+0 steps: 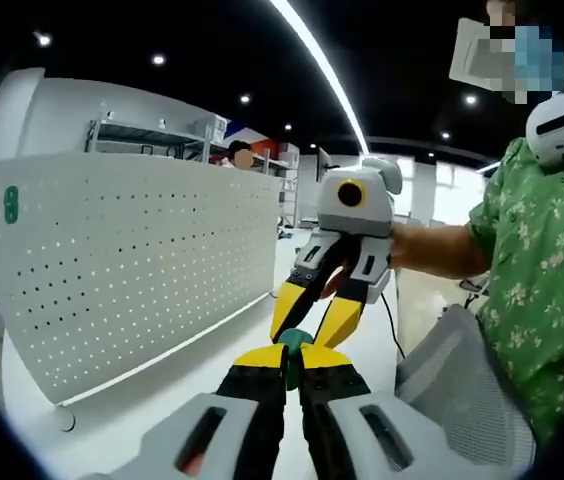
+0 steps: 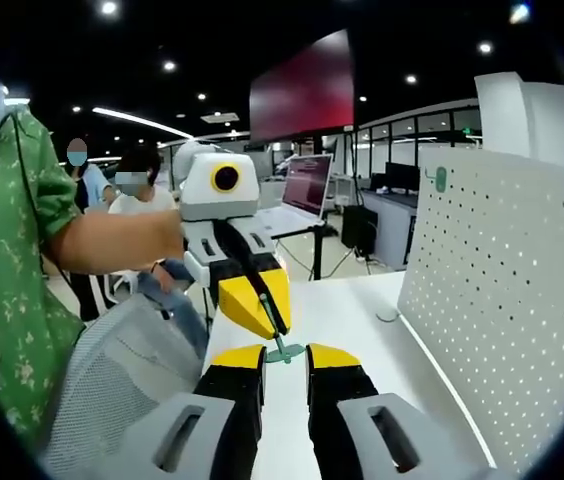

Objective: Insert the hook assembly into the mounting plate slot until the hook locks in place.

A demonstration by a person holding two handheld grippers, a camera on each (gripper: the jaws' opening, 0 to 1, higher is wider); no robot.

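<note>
Over a white desk [image 1: 162, 400], in front of the white pegboard mounting plate [image 1: 132, 270] standing upright on it, the left tongs [image 1: 293, 364] are closed narrow on a small green hook assembly [image 1: 293, 345]. The right tongs [image 1: 314, 312] meet it tip to tip from the opposite side, and whether they grip it cannot be told. The hook is well away from the plate's holes, so a loose handover could likely drop or twist it, leaving it misaligned for the slot.

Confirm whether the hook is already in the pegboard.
No: the hook is pinched between the two grippers' tips over the table, apart from the pegboard.
</note>
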